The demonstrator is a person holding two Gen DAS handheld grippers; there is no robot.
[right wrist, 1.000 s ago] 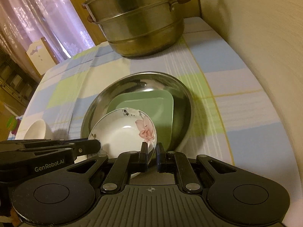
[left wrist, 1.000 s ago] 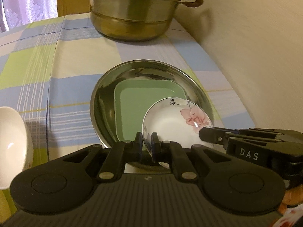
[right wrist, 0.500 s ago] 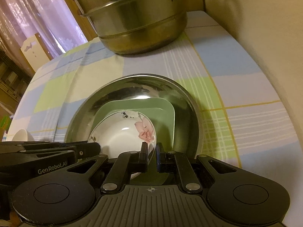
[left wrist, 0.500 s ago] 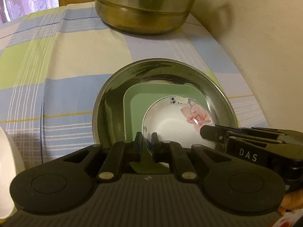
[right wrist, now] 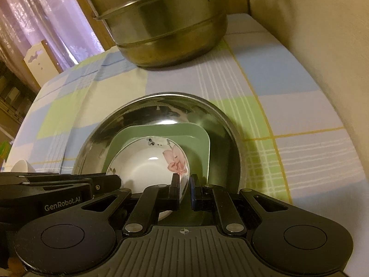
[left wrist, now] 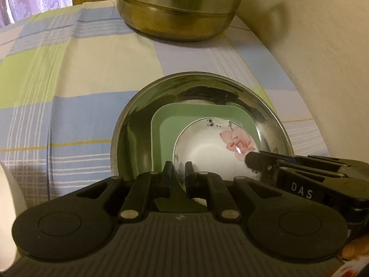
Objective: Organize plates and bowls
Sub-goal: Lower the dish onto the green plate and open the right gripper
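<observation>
Both grippers' bodies hid the floral bowl's (left wrist: pixel 207 147) near rim; left gripper (left wrist: pixel 178 169) and right gripper (right wrist: pixel 183 182) each clamped that rim, bowl opening upward.

Steamer pot (left wrist: pixel 184 11): top cut off by the frame. White bowl (left wrist: pixel 9 207): mostly beyond the left edge. Floral bowl (left wrist: pixel 207 147): near rim hidden behind gripper bodies. Green square plate (right wrist: pixel 161 133): largely covered by the floral bowl.

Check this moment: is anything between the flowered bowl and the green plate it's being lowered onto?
Nothing visible. Both grippers, left and right, are shut on opposite rims of the flowered bowl, which sits over the green square plate inside the steel basin. The plate's visible surface is bare; contact underneath can't be seen.
</observation>
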